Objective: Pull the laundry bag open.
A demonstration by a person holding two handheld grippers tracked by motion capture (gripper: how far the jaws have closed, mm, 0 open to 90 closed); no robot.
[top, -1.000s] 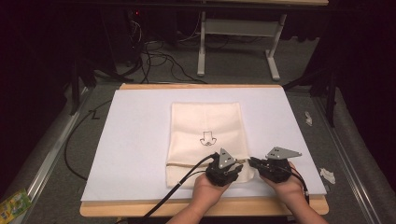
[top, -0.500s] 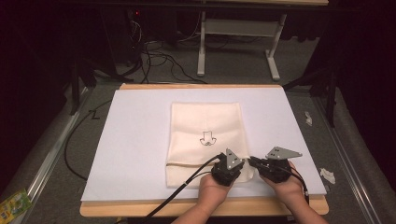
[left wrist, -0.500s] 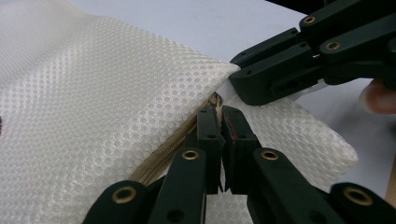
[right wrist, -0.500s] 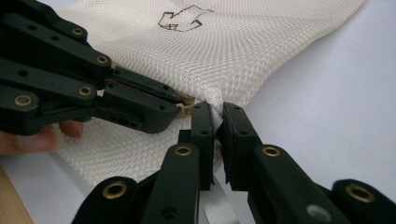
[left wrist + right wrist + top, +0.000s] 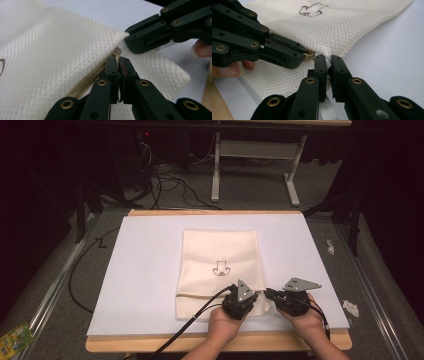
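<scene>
Both grippers (image 5: pixel 240 301) (image 5: pixel 272 295) pinch the bag (image 5: pixel 218 255); its print unreadable.

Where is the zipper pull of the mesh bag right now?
The zipper pull sits at the bag's near right corner on the white board, pinched by the left claw, with the right claw clamping the fabric beside it.

cream mesh zip bag (image 5: pixel 218 265) lying flat on table.
</scene>
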